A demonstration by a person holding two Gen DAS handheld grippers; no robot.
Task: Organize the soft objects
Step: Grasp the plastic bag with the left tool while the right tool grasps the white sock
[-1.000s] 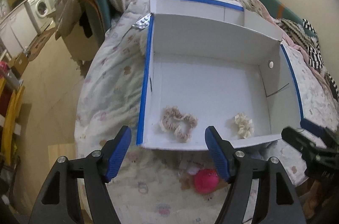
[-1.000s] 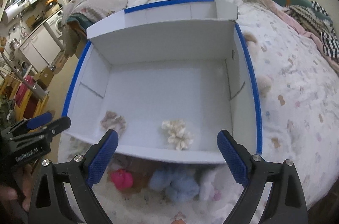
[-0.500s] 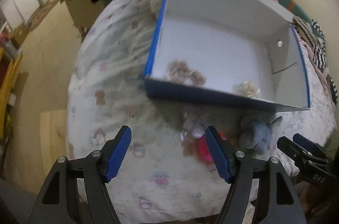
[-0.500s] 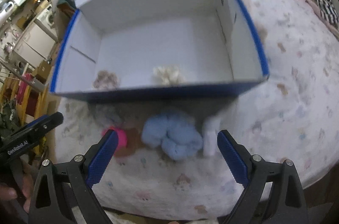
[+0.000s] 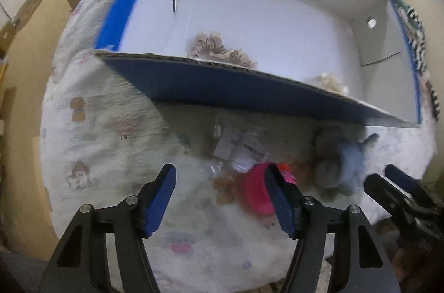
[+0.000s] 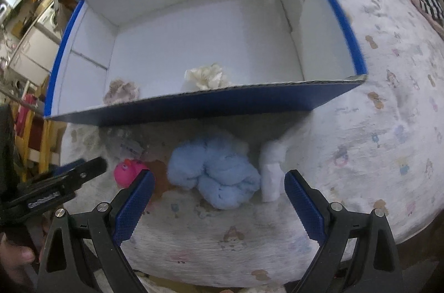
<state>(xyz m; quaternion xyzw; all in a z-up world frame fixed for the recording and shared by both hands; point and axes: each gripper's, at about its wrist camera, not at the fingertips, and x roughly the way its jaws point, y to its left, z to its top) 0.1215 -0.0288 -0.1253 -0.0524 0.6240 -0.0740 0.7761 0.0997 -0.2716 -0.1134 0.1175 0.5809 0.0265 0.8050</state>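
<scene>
Both claws spread wide over the last soft things on the bed.

Nearest, the right claw (image 6: 216, 203) stands apart and empty before the blue plush toy (image 6: 215, 172): light and squashy, best pinched across its bulky middle. The left claw (image 5: 222, 198), also apart, faces the pink toy (image 5: 256, 191), likely springier. Beyond, the blue-edged box (image 6: 194, 106) holds a beige scrunchie (image 5: 219, 50) and a cream scrunchie (image 6: 206, 75).

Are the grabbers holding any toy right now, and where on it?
No. The left gripper and right gripper are both open, holding nothing; the fluffy light-blue plush toy lies untouched.
</scene>
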